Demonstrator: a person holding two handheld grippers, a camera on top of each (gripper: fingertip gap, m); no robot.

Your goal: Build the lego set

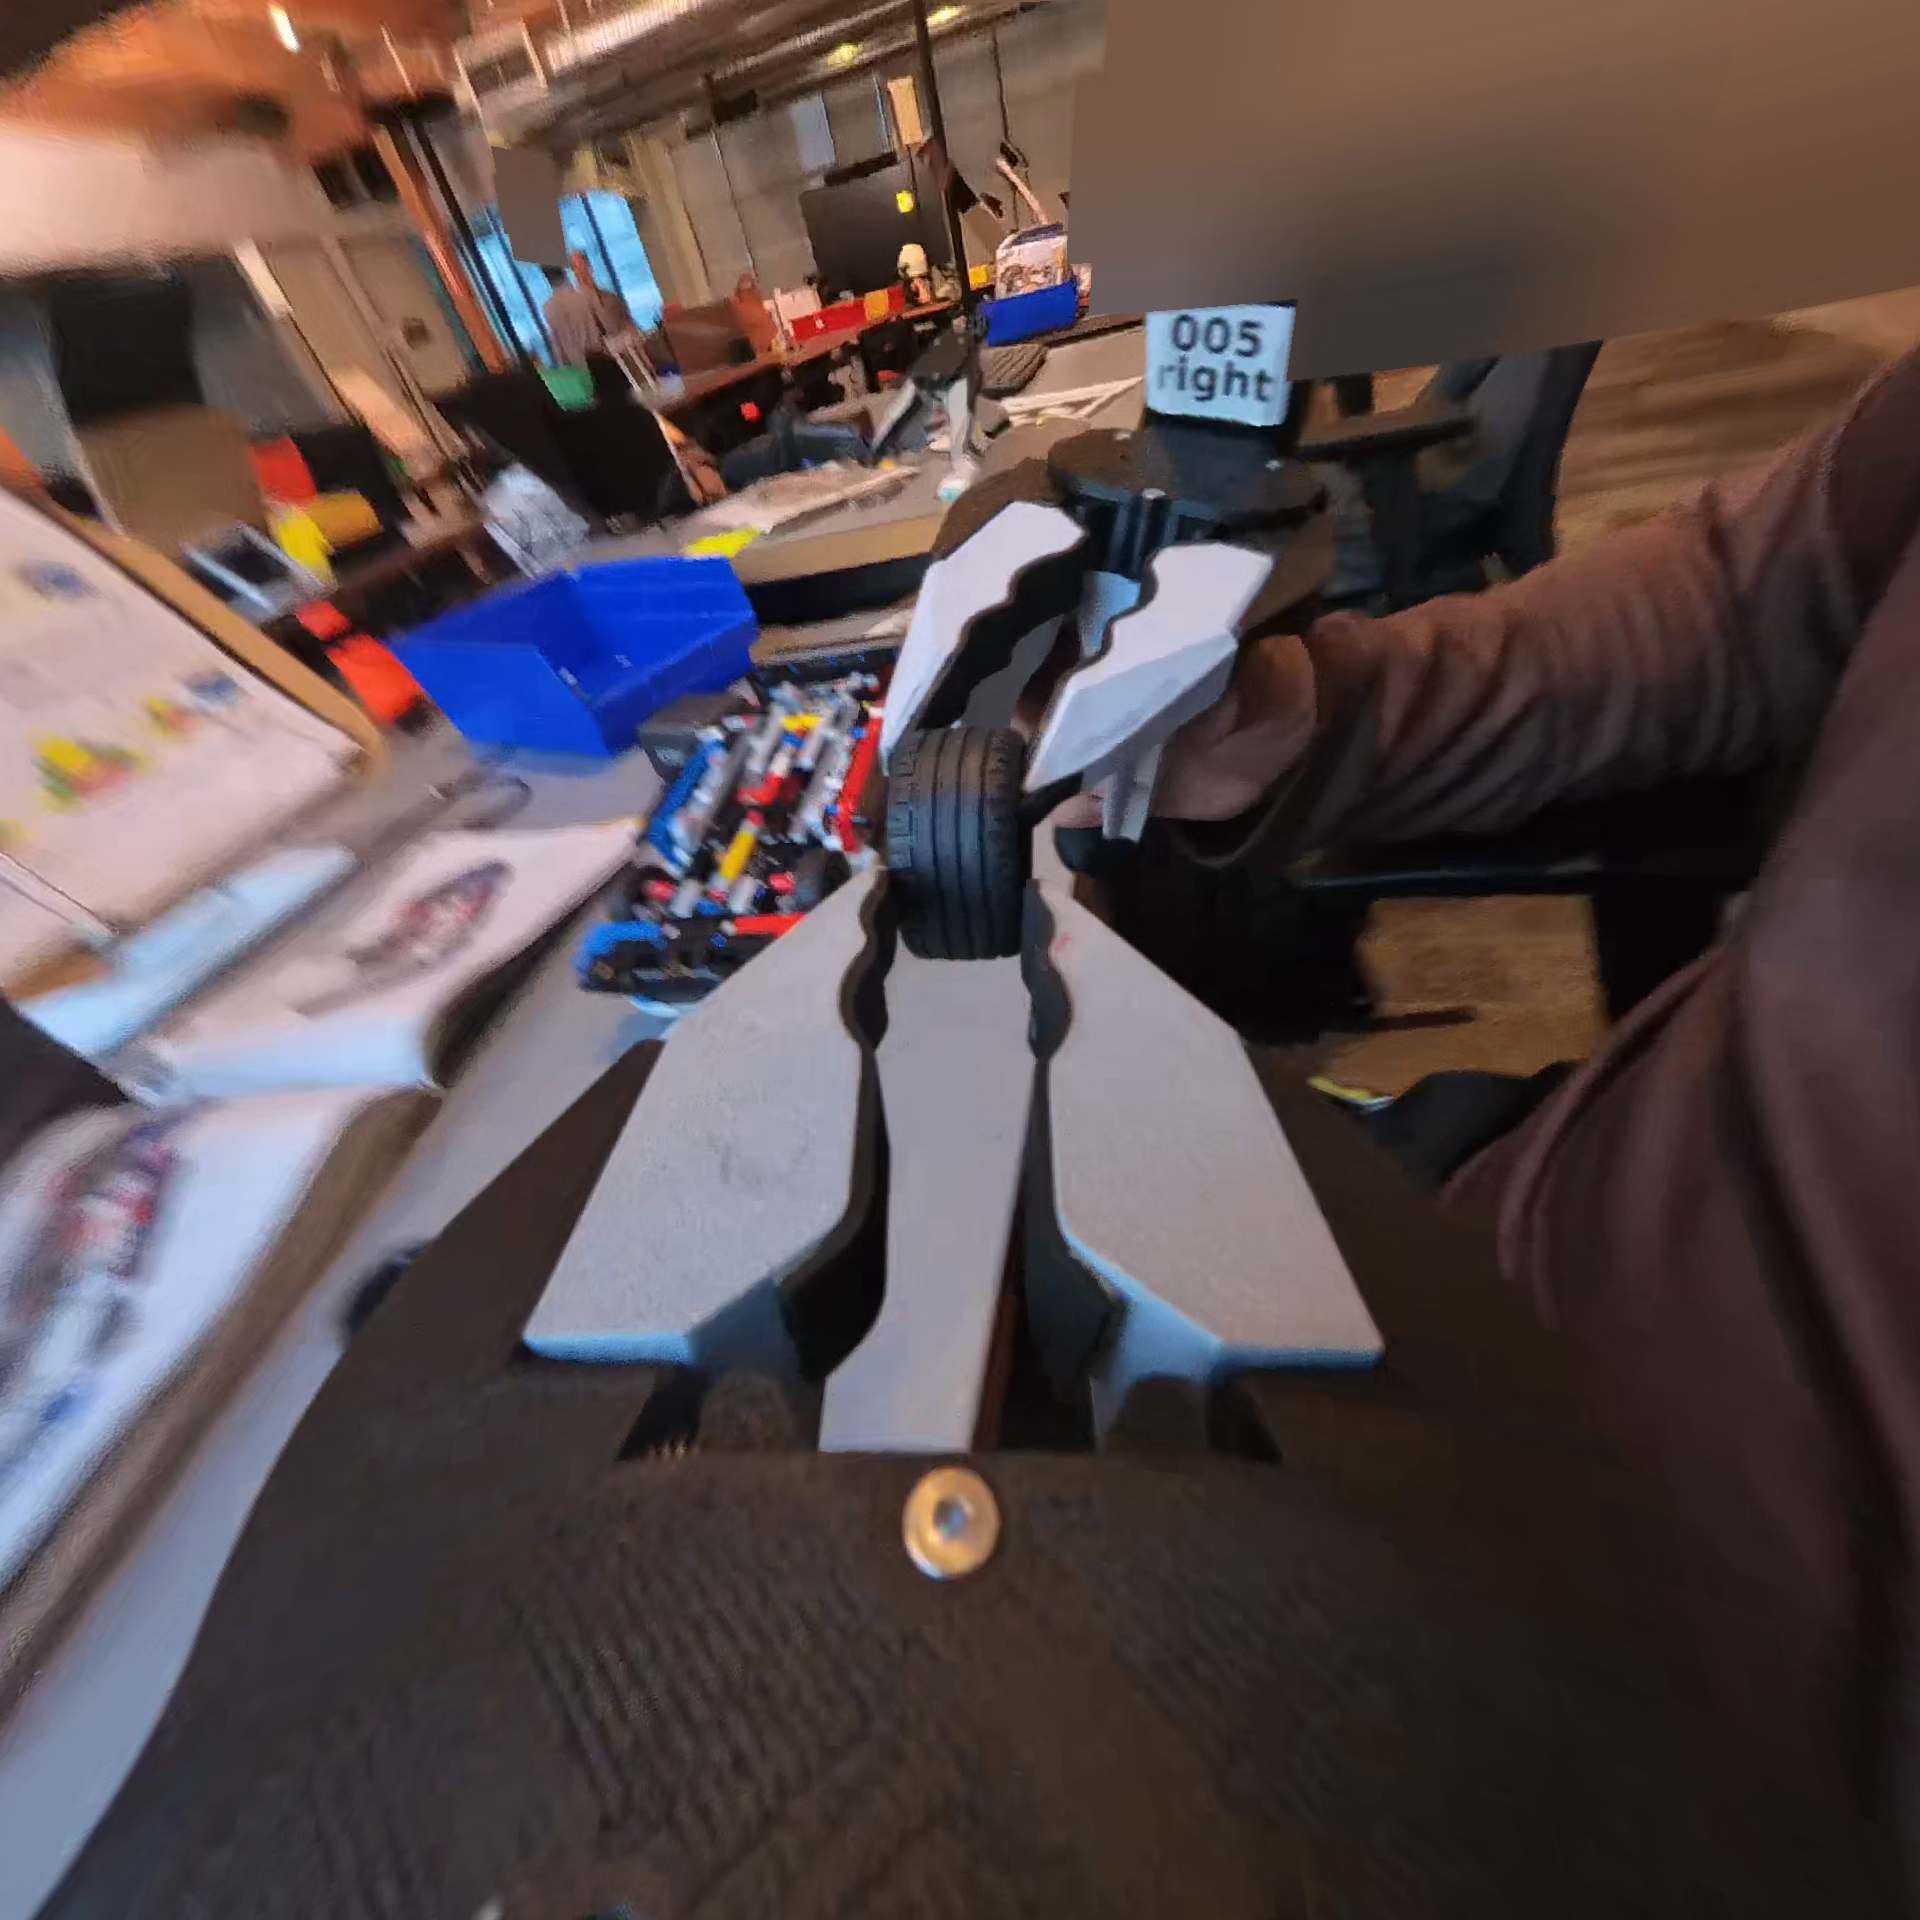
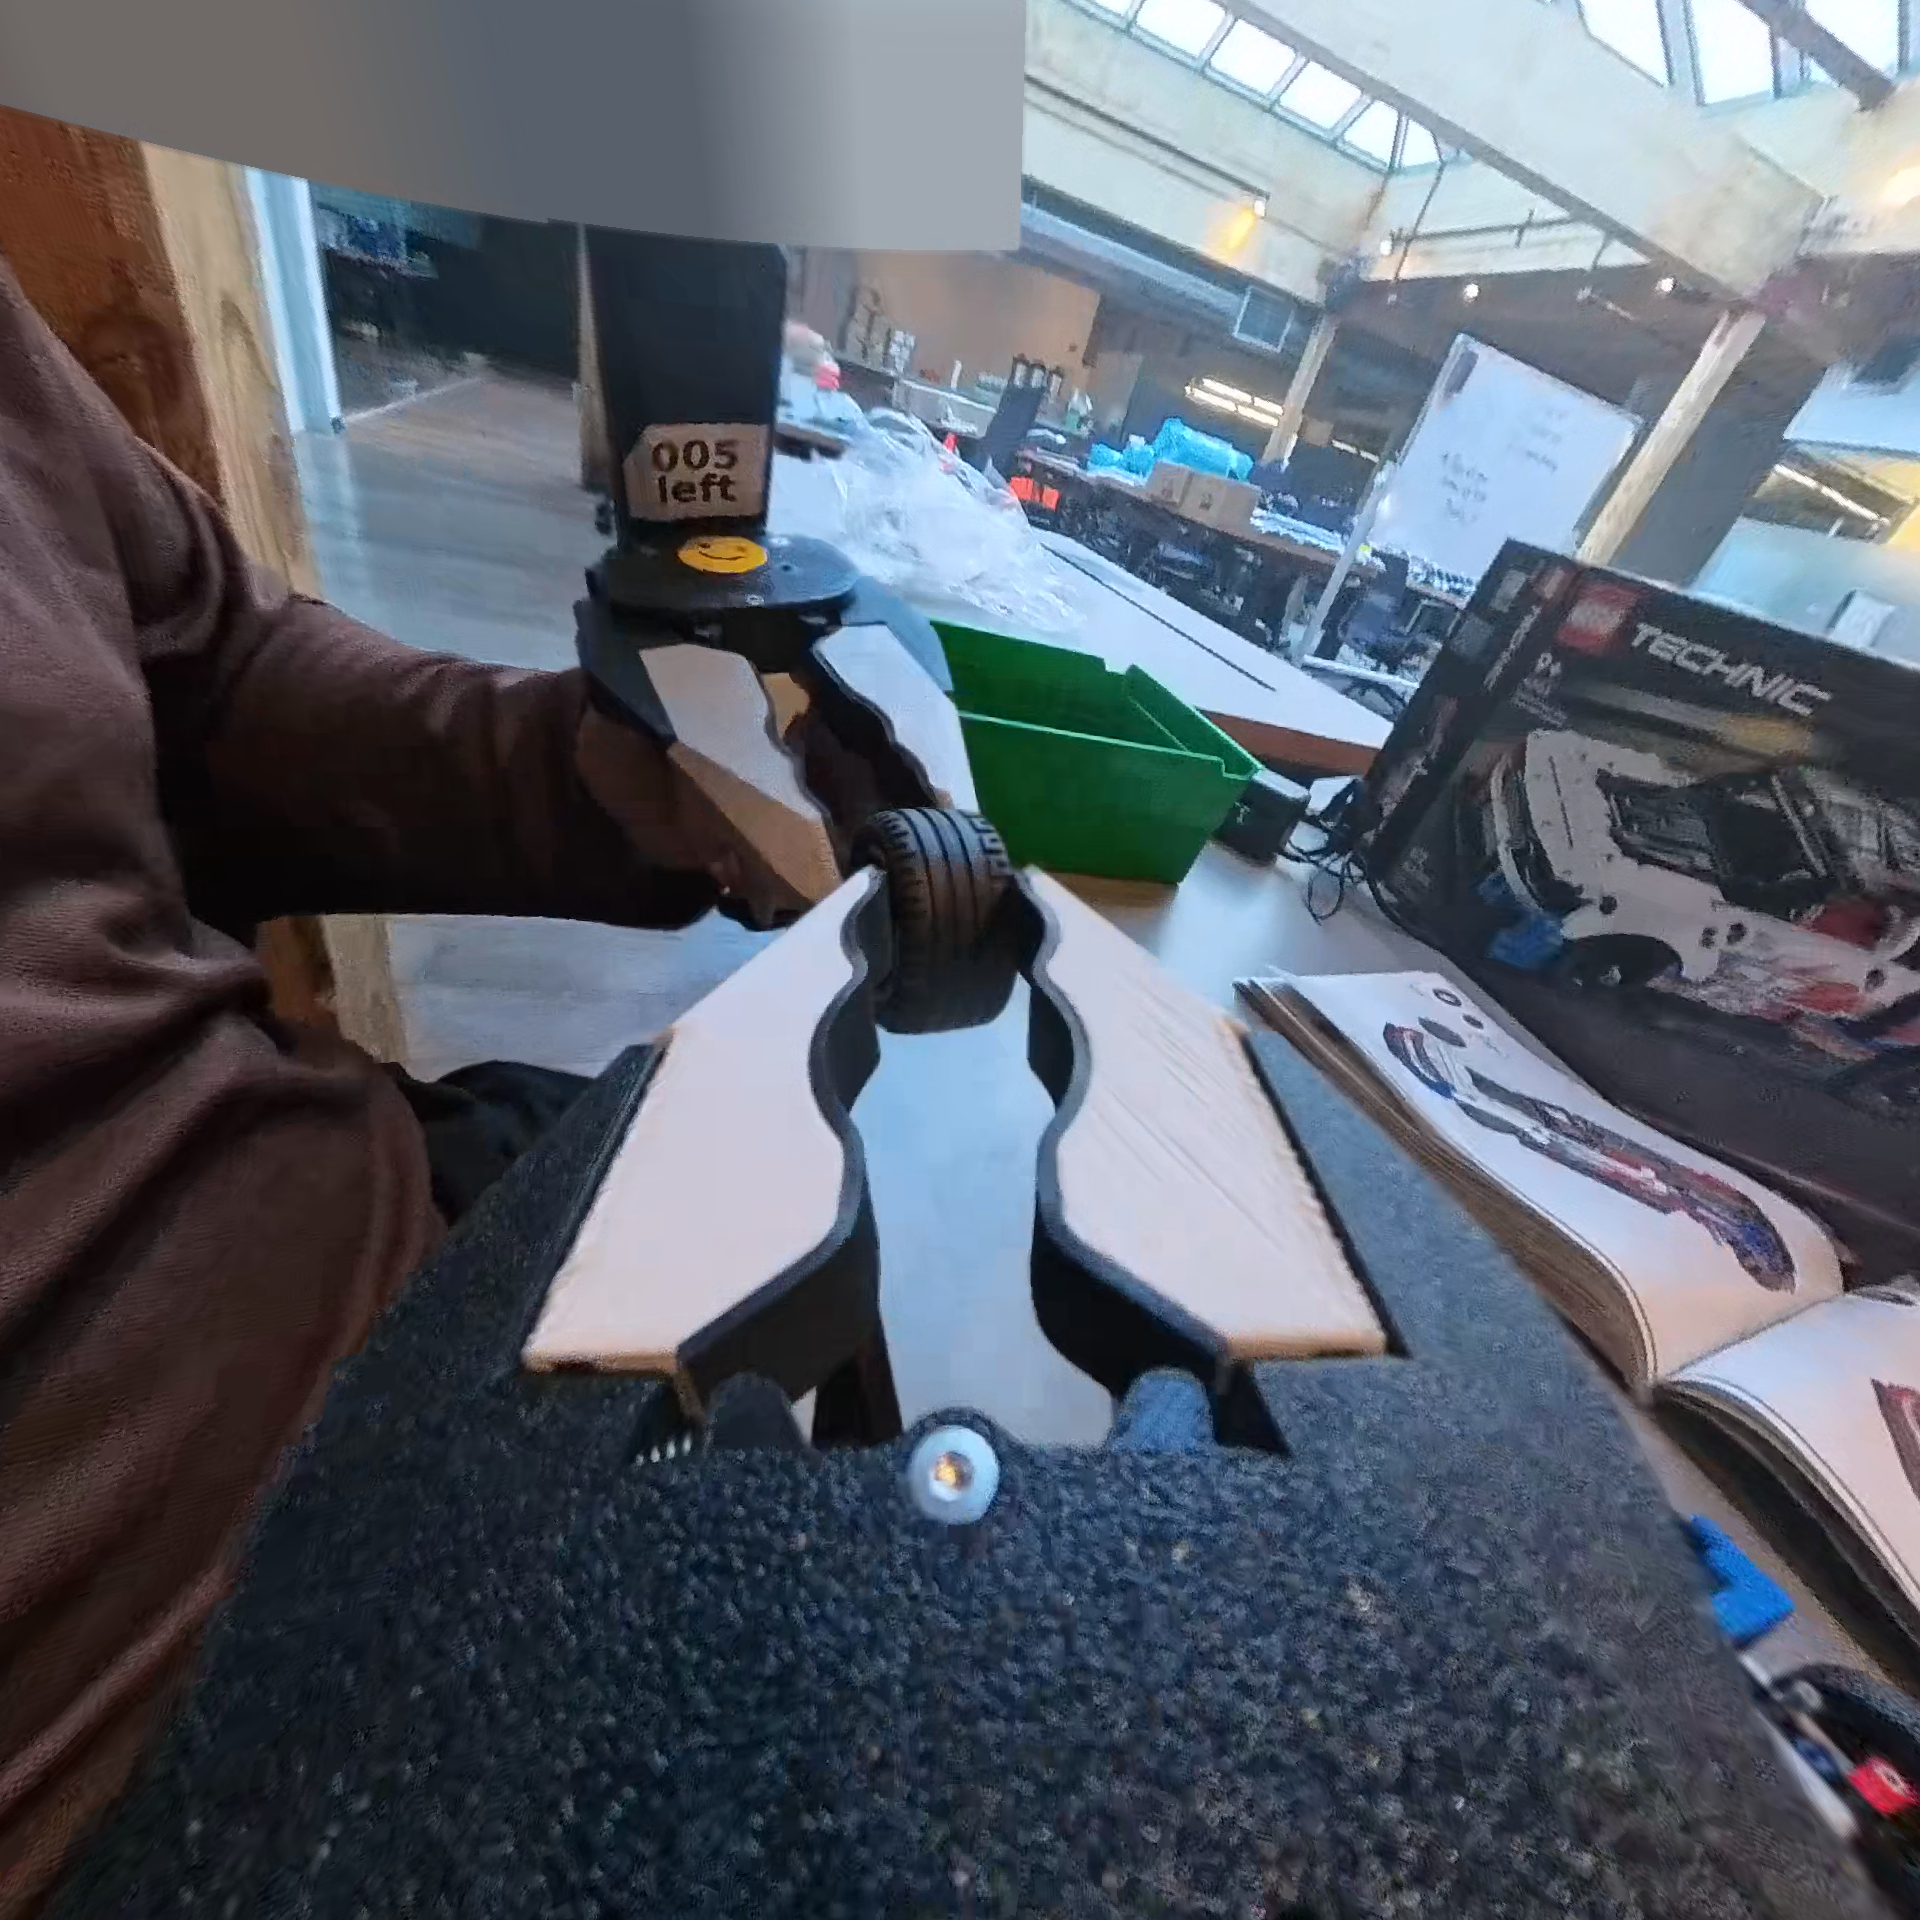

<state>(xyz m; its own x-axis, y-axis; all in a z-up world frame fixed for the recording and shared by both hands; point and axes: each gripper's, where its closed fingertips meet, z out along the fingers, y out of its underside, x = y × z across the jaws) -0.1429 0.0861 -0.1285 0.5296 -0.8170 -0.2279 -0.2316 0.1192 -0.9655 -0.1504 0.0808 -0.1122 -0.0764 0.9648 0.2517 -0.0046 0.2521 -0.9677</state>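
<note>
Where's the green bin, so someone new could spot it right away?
Start at the big dark set box standing on the table's right side. Left of it, past a tangle of black cables, sits the green bin, behind the black tire held in the grippers. It is the only bright green open container there.

- black lego tyre [image 1: 954, 840]: ribbed tread, held up off the counter, tread facing the left wrist camera, pinched between the fingertips of both tools (its hub can't be made out).
- part-built lego car chassis [image 1: 743, 831]: blue, red, yellow and grey beams, lying on the counter beyond the tyre, before a blue bin.
</note>
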